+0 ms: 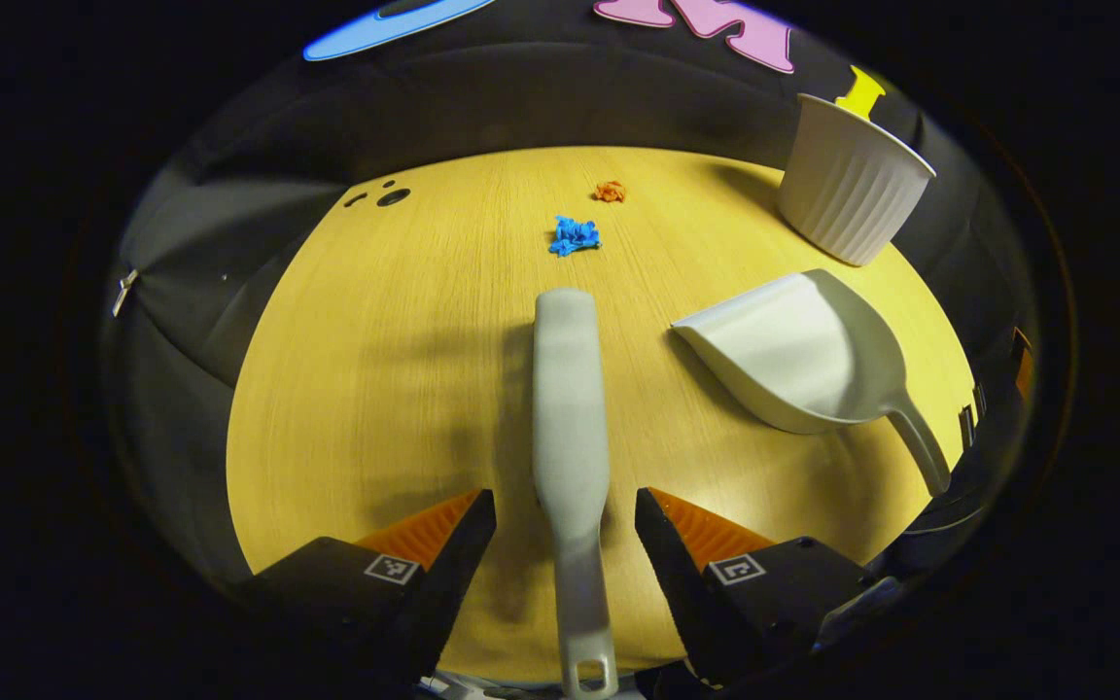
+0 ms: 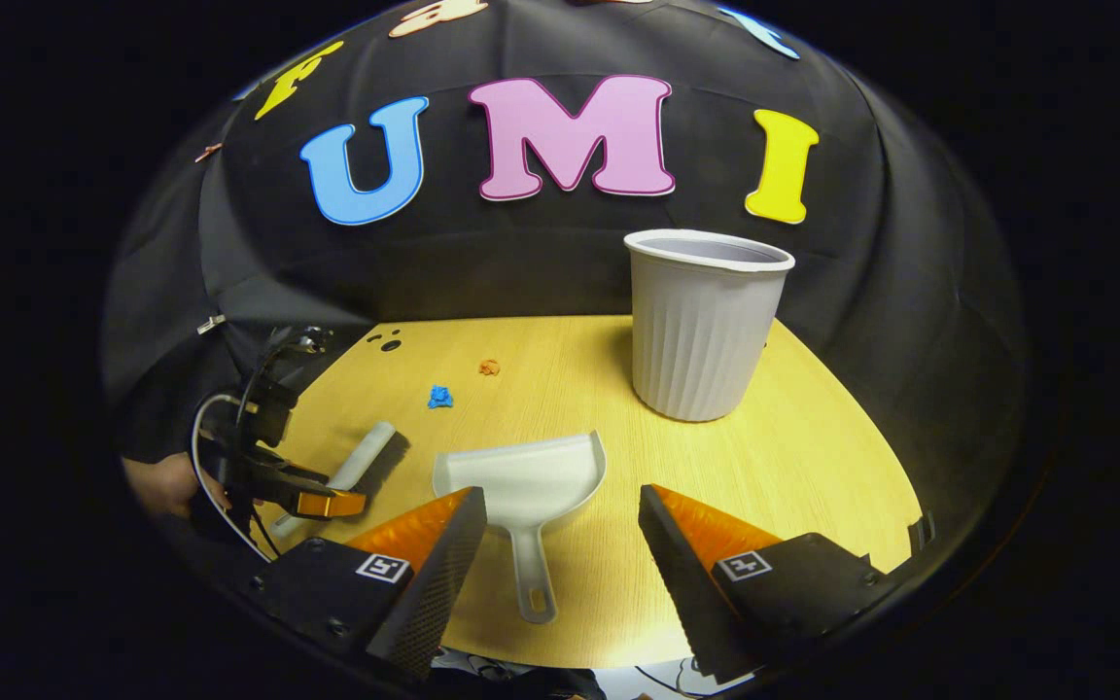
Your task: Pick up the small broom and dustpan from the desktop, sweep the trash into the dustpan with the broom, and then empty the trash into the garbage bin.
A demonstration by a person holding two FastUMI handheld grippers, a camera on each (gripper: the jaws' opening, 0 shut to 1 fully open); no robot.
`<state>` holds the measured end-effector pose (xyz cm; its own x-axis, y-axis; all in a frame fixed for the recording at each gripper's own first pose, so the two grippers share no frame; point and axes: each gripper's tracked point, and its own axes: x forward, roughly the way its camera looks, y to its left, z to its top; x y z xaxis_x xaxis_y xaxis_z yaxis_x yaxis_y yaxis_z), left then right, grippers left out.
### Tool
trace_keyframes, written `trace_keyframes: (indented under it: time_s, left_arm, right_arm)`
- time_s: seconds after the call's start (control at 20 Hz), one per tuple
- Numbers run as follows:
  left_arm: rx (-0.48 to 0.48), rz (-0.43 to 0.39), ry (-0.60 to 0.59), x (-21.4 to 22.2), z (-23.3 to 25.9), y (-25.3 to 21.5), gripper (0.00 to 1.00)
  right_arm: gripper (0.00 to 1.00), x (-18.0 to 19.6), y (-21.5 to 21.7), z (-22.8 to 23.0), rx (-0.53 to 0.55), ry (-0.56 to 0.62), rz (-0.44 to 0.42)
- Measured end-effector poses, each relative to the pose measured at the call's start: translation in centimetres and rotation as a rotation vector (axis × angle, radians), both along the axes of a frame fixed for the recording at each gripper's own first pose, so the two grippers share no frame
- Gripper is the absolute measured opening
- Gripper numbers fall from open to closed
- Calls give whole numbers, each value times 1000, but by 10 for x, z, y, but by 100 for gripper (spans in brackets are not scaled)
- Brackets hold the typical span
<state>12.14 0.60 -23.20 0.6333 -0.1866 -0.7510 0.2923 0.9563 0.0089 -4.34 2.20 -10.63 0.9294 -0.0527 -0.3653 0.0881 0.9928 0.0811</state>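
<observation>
In the left gripper view, the left tool (image 1: 565,525) stands spread, its fingers straddling the pale grey plastic broom handle (image 1: 572,428) at lower centre without touching it. In the right gripper view, the right tool (image 2: 560,544) gapes above the white plastic dustpan (image 2: 526,481) on the yellow wooden counter (image 2: 813,467). Blue (image 1: 575,236) and orange (image 1: 609,192) paper scraps lie beyond; the ribbed white bin (image 2: 701,326) stands upper right.

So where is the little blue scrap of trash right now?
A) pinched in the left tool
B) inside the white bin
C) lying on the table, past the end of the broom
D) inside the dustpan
C: the blue scrap lies on the bare wooden table, beyond the far end of the broom and apart from the dustpan; the left tool stands open around the broom's handle.
</observation>
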Motion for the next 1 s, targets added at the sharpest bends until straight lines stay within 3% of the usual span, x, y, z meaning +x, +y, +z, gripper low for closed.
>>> trace_keyframes:
  time_s: [0.3,0.6,1.0]
  left_arm:
    - [25,19,33,10,-13,1,81]
    - [14,42,-7,16,-16,-4,46]
    - [-45,28,-80,2,-14,14,22]
  right_arm:
    - [98,-4,-7,-7,17,32,-36]
    - [98,-6,6,-14,-3,68,-25]
    - [98,-9,41,-39,18,182,-11]
